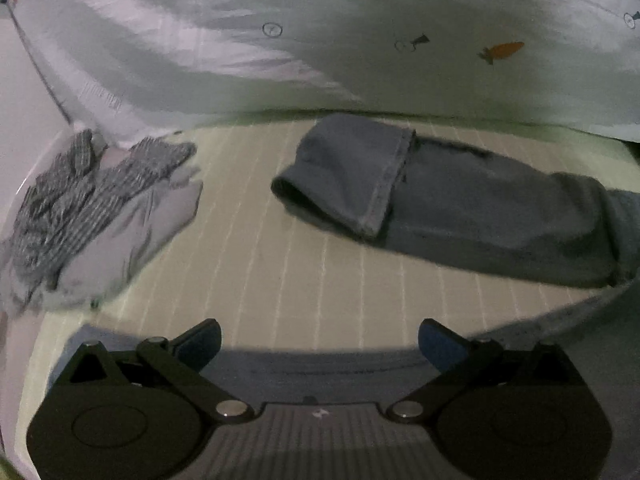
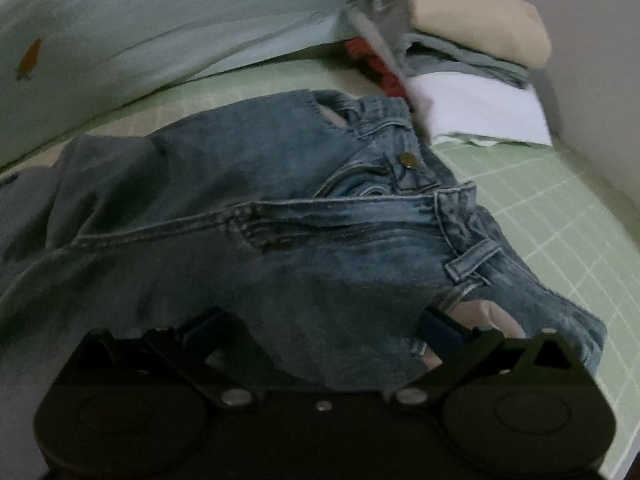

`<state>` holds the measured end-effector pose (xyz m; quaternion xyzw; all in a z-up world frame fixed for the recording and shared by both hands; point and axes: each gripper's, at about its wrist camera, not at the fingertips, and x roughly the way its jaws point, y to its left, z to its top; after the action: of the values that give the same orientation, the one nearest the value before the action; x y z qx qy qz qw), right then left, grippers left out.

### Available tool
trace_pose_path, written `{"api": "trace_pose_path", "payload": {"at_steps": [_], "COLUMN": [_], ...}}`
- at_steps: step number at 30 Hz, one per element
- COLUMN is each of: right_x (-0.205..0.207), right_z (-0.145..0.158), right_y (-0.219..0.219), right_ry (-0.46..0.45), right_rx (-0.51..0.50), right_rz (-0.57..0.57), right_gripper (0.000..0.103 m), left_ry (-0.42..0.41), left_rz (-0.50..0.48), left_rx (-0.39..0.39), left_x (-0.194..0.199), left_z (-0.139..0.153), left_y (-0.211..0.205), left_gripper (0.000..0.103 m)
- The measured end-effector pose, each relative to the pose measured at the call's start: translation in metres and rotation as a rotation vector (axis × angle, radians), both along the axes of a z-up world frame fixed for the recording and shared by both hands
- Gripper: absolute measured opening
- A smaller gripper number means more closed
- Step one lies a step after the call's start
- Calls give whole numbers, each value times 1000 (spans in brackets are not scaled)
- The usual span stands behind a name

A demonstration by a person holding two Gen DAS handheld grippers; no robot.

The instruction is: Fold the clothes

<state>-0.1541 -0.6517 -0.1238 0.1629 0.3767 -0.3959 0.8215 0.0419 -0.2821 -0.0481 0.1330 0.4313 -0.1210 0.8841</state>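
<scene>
Far left of the jeans (image 1: 460,200), in the left wrist view: a crumpled striped grey-and-white garment (image 1: 92,208), lying on the pale green gridded sheet (image 1: 280,272) and well apart from the denim. Behind both, along the back: a light quilt (image 1: 240,40) printed with small carrots, its lower edge just beyond the jeans.

In the middle of that view: the jeans themselves, flat on the sheet, dark blue, with one leg end folded back over the rest so the hem faces left. Below the jeans, nearer the camera: the left gripper (image 1: 320,344), tongs spread wide, nothing between the blue pads, only bare sheet and shadow under them (well clear of the denim).

In the right wrist view, left of the jeans' waistband: the darker leg cloth running off toward the frame edge, with the same quilt behind it. Centre: the jeans (image 2: 300,216) seen close, lighter washed denim, waistband, metal button (image 2: 408,159) and belt loop to the right, a frayed tear across the thigh. Directly over the denim, at the lower edge: the right gripper (image 2: 320,332), tongs at their widest, pads not pressing on anything (denim lies beneath and between them, not gripped). Just right of the right pad: something pale pink against the denim, too blurred to identify.

Right of the waistband and behind it: a stack of folded clothes (image 2: 480,60), beige on top, grey and white below, something red at its left side, standing on the sheet near the jeans.
</scene>
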Motion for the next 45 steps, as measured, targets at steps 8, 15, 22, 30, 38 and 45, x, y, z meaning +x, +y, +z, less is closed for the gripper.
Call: {"api": "trace_pose_path", "payload": {"at_steps": [8, 15, 22, 30, 38, 45], "right_x": [4, 14, 15, 16, 15, 15], "right_z": [-4, -10, -10, -10, -10, -9], "right_y": [15, 25, 27, 27, 27, 28], "right_ry": [-55, -79, -82, -81, -84, -83], "right_rx": [-59, -121, -127, -130, -130, -130], "right_rz": [-161, -266, -273, -275, -274, -276], "right_gripper": [103, 103, 103, 103, 103, 103], "left_ry": [-60, 14, 94, -3, -107, -42], "left_rz": [-122, -239, -311, -46, 401, 606], "left_rx": [-63, -72, 5, -129, -325, -264], "left_x": [67, 130, 160, 185, 199, 190], "left_z": [-5, -35, -75, -37, 17, -15], "left_y": [-14, -53, -70, 8, 154, 212], "left_gripper": [103, 101, 54, 9, 8, 8]}}
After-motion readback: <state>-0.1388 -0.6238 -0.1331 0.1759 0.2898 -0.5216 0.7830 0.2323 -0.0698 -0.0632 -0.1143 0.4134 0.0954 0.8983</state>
